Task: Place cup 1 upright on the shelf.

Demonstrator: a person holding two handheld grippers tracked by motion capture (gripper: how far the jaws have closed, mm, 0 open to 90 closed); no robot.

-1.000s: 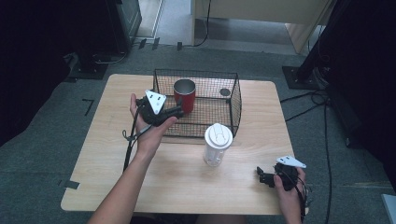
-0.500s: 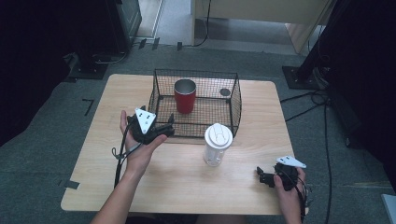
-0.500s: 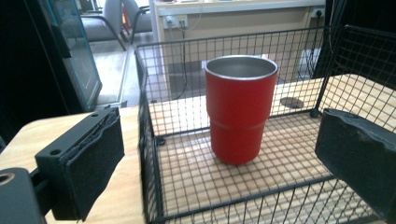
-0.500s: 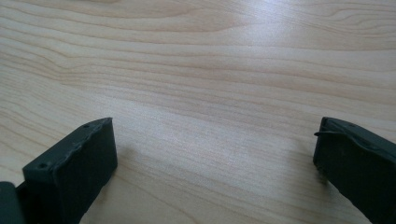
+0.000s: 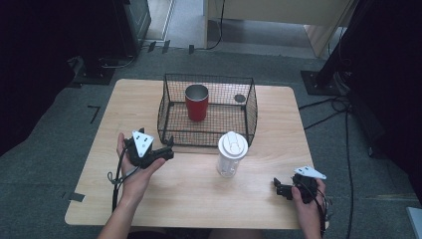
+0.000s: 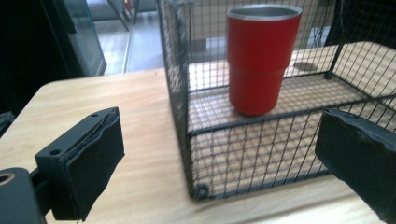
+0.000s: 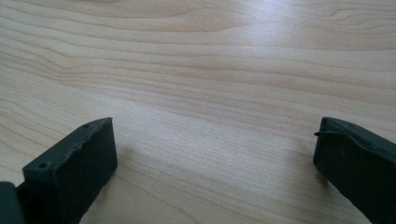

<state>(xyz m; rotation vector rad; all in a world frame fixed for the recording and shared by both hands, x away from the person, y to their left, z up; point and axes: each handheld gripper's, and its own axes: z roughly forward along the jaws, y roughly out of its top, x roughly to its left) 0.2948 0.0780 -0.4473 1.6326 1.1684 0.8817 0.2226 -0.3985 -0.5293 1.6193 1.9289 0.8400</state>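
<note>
The red steel tumbler stands upright inside the wire basket, far left. It looks rigid and slick, so grip mid-body. The left hand-held gripper gapes empty beside the basket; the right hand-held gripper is open over the worktop.

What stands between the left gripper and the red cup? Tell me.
The wire basket's mesh wall does: the red cup stands inside it, while the left gripper, jaws open, is outside at the basket's near corner. From above, the basket is open.
</note>
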